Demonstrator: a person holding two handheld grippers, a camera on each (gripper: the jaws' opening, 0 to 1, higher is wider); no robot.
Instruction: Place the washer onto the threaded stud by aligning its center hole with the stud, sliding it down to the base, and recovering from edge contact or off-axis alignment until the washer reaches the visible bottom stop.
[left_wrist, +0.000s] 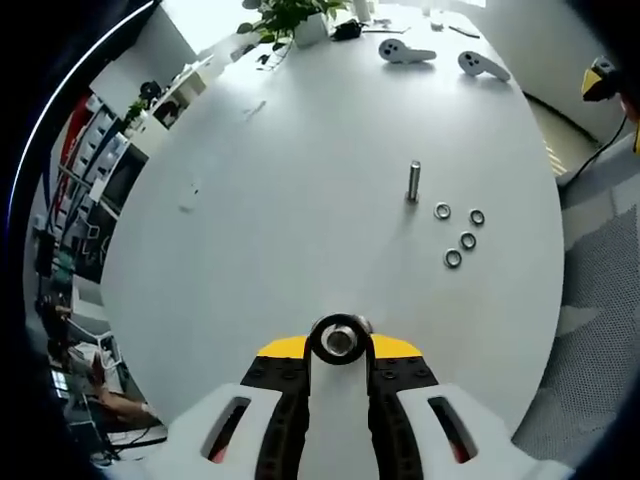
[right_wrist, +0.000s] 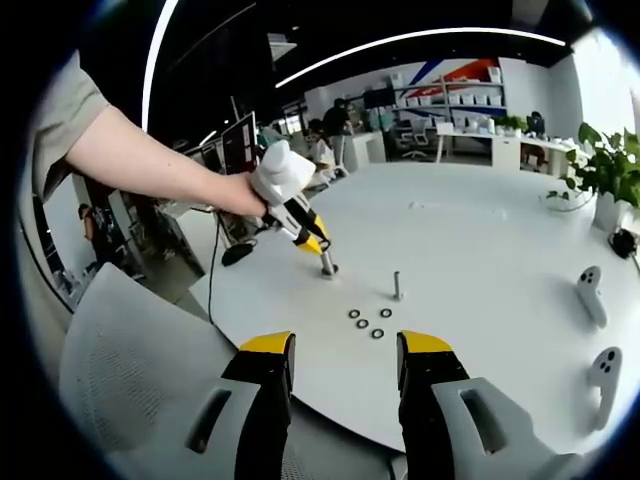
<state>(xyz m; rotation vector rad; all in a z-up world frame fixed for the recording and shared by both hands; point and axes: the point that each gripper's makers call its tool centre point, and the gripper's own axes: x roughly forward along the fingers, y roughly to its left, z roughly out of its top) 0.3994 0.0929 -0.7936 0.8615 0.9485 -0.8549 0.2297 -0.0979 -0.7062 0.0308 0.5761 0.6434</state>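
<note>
An open-plan office: a big white counter (right_wrist: 480, 250), rows of desks (right_wrist: 500, 145) with monitors (right_wrist: 238, 140) behind, shelving (right_wrist: 450, 100), potted plants (right_wrist: 605, 165), mesh chair (right_wrist: 130, 360), strip ceiling lights (right_wrist: 420, 40).

White table (left_wrist: 300, 180), silver stud (left_wrist: 413, 181) and washers (left_wrist: 459, 235), yellow-tipped black jaws, green plant (right_wrist: 608, 160), grey chair (right_wrist: 130, 360).
</note>
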